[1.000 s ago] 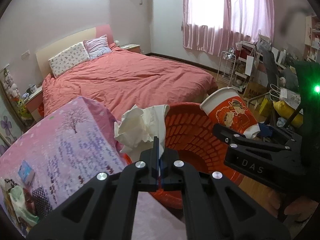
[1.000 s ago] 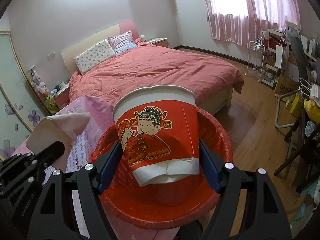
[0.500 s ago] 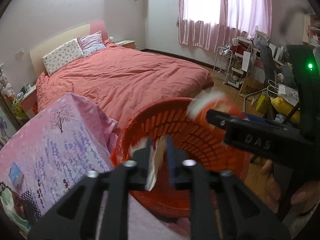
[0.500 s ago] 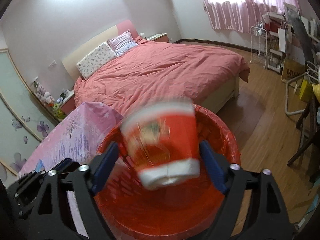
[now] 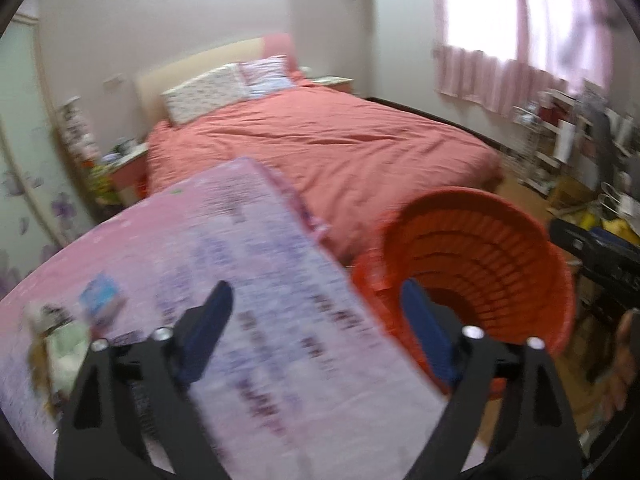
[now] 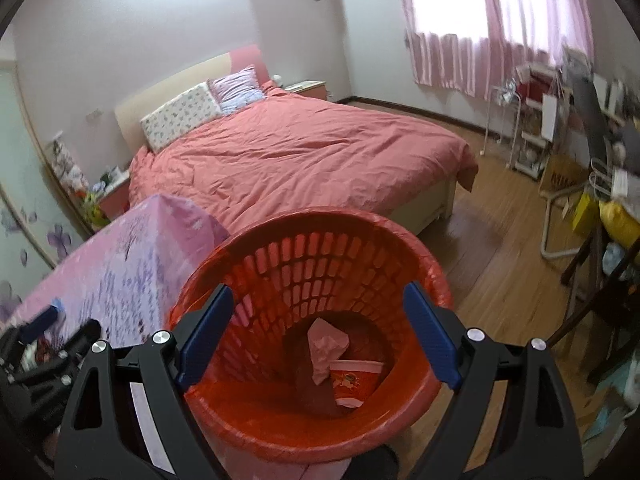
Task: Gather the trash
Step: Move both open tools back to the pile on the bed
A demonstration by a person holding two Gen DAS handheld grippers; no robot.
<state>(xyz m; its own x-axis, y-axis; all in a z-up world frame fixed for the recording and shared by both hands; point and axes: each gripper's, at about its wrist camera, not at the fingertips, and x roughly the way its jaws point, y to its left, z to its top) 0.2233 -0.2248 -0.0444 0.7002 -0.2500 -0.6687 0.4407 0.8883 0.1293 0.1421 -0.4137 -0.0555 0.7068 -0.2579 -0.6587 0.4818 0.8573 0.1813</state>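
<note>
The red plastic basket (image 6: 412,264) stands on the floor beside the pink-clothed table. In the right wrist view a crumpled tissue (image 6: 326,344) and the red paper cup (image 6: 354,378) lie at its bottom. My right gripper (image 6: 318,336) is open and empty, right above the basket's mouth. My left gripper (image 5: 320,328) is open and empty, over the table's edge, with the basket (image 5: 480,240) to its right. The left wrist view is blurred.
The pink flowered table (image 5: 200,248) carries a small blue packet (image 5: 102,300) and other litter (image 5: 52,344) at its left end. A bed with a salmon cover (image 6: 304,152) lies beyond. A cluttered desk and shelves (image 6: 600,152) line the right wall.
Both grippers opened. The tissue fell from the left gripper and the cup fell from the right one, both into the basket. The left gripper swung left over the table.
</note>
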